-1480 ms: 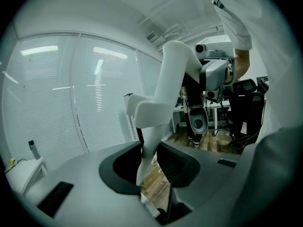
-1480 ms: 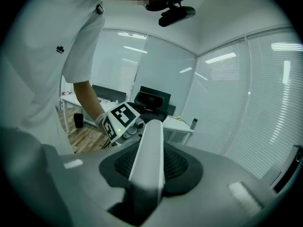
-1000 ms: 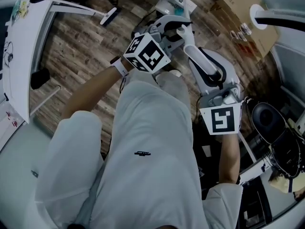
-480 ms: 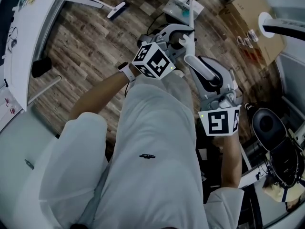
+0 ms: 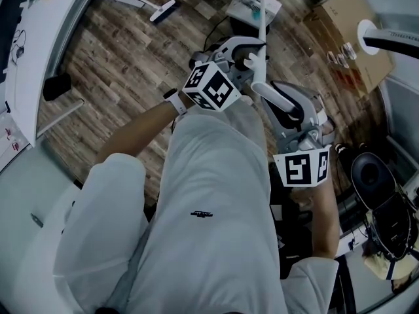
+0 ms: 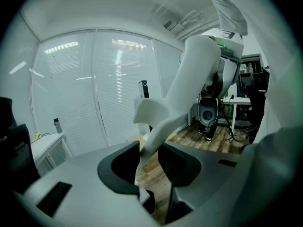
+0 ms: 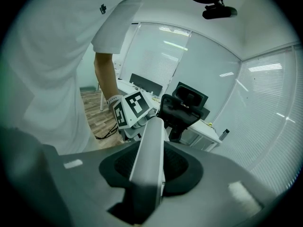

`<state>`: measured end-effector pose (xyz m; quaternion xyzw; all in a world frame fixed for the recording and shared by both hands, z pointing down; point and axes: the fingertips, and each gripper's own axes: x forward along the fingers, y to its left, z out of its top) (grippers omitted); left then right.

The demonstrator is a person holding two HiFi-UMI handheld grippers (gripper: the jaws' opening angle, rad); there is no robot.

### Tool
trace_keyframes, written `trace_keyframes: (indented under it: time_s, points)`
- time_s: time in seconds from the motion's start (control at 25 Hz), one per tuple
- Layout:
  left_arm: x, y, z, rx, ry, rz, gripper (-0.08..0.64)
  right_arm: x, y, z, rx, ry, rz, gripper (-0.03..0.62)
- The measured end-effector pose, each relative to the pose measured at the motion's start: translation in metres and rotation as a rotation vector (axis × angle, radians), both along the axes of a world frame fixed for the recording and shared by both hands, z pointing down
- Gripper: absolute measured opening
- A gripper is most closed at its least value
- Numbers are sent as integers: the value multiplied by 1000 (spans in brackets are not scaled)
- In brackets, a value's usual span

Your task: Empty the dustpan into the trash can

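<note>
Head view is showing the dustpan sitting on the wooden floor ahead of the person, its long white handle rising toward the person's hands. A cardboard box is lying to its right, and a white table is standing well apart at the left edge.

Left gripper view is showing the left hand-held gripper with its jaws partly apart and just having been opening. The curved white end of the handle is passing down between them, leaning against the left pad while a strip of floor is showing between it and the right pad, so nothing is being squeezed.

Right gripper view is showing the right hand-held gripper clamping its jaws onto a straight stretch of the handle, which is filling the gap between the pads and running forward toward the left tool's marker cube. An office chair is standing behind that.
</note>
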<state>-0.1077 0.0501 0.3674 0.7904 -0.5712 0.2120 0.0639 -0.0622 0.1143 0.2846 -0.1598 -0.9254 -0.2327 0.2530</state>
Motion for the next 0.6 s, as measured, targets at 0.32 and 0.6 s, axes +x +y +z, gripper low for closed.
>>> trace_keyframes:
  time_s: [0.32,0.6]
  points:
    - [0,-3,-12,23,-63,-29,114,0,-5,-12,25,-16,-7,127]
    - [3,-7,-22,31,-82,-28,114,4,-8,-20,43,-32,-6,127]
